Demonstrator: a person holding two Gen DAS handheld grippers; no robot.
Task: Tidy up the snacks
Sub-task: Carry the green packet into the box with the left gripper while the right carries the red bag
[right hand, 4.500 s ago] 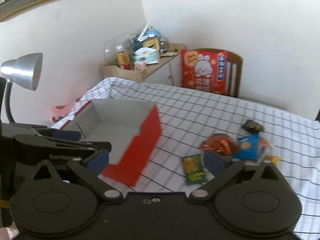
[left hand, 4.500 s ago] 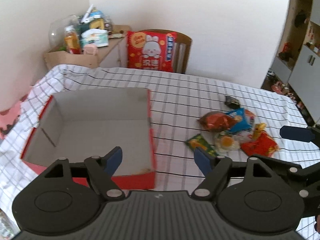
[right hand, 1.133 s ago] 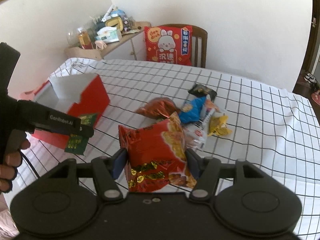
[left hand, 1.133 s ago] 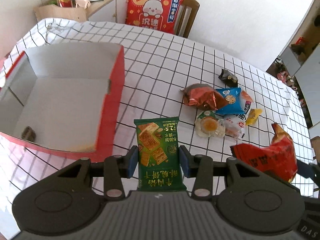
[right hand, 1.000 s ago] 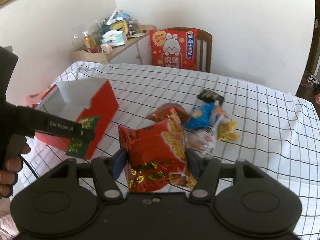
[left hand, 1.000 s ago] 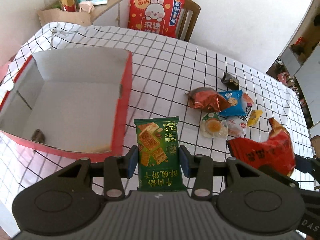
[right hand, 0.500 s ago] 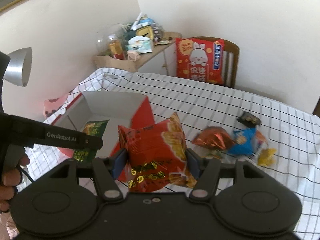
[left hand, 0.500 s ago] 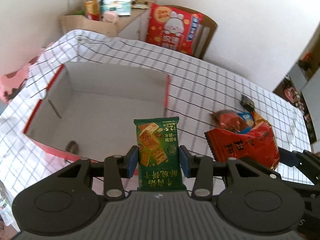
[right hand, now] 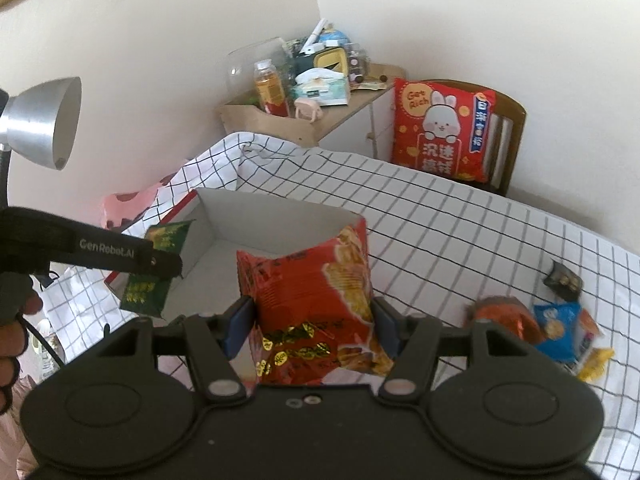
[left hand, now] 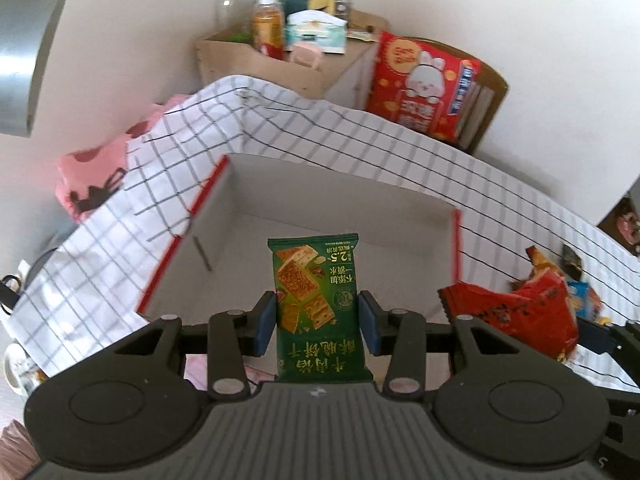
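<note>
- Between the pads of the left hand-held gripper a green cracker pack is clamped upright, held above the open box.
- Between the pads of the right hand-held gripper a red chip bag is gripped, its top edge seen against the box's near wall in the right wrist view.
- The box, red outside and white inside, is set on the checked cloth of the desk, near the desk's left end; its floor appears bare where visible.
- To the right of the box, a small heap of snacks is left on the cloth, with a dark packet a little apart behind it.
- Beyond the desk, a red rabbit cushion is propped on a chair, beside a cluttered shelf.
- At the left edge a lamp is seen.
</note>
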